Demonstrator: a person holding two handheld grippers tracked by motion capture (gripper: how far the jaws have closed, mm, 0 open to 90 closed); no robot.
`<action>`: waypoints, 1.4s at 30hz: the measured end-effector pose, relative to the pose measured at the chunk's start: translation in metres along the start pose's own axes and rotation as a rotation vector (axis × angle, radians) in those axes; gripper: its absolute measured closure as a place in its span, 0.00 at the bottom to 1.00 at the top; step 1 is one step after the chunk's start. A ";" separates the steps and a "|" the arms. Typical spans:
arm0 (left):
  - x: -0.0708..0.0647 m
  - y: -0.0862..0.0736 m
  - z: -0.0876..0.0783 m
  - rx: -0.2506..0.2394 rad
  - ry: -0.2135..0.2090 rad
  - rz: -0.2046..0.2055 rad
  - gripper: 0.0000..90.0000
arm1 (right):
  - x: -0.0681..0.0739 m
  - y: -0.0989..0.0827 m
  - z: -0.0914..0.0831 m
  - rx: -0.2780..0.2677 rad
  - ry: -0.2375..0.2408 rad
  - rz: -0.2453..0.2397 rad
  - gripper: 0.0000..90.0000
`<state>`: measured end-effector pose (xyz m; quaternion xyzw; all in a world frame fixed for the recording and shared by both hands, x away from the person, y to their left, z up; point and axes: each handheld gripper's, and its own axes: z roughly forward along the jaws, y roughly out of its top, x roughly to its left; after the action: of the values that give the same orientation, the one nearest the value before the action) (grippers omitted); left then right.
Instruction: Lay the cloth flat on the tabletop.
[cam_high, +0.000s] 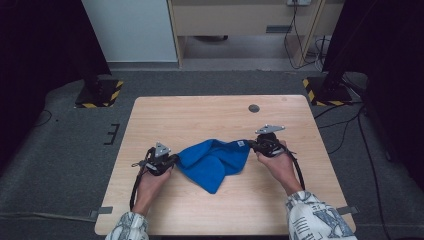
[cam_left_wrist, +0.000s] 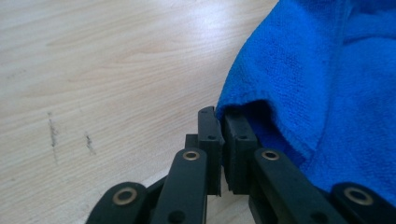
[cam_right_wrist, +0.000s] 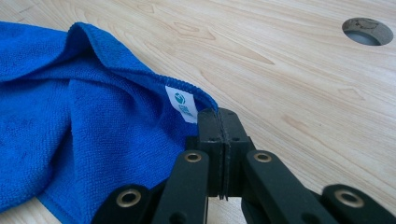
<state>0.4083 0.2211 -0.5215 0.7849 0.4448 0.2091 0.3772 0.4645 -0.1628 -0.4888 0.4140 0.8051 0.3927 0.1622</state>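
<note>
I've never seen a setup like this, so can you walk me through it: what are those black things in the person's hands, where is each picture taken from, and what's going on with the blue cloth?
A person sits at a wooden table holding a hand-held clamp in each hand: the left gripper and the right gripper. No robot arm is involved.

The wide picture comes from a camera above the person, looking down. The two close-ups come from small cameras riding on each gripper, looking along its black jaws.

On the table lies a crumpled blue cloth with a small white label. Farther back is a round hole in the tabletop.

Each gripper pinches one corner of the cloth, jaws shut, the cloth sagging onto the table between them.
</note>
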 end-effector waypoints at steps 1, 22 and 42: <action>0.000 -0.001 0.000 -0.004 -0.001 -0.004 0.94 | 0.000 0.000 0.000 -0.001 0.002 -0.001 1.00; -0.018 0.001 -0.038 -0.133 -0.010 0.029 0.63 | 0.004 0.001 -0.004 -0.005 0.001 -0.004 1.00; -0.034 0.000 0.010 -0.032 -0.043 0.065 0.43 | 0.008 0.002 -0.005 -0.019 0.015 -0.002 1.00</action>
<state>0.3972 0.1883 -0.5277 0.7971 0.4074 0.2117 0.3922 0.4581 -0.1581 -0.4834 0.4086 0.8029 0.4033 0.1604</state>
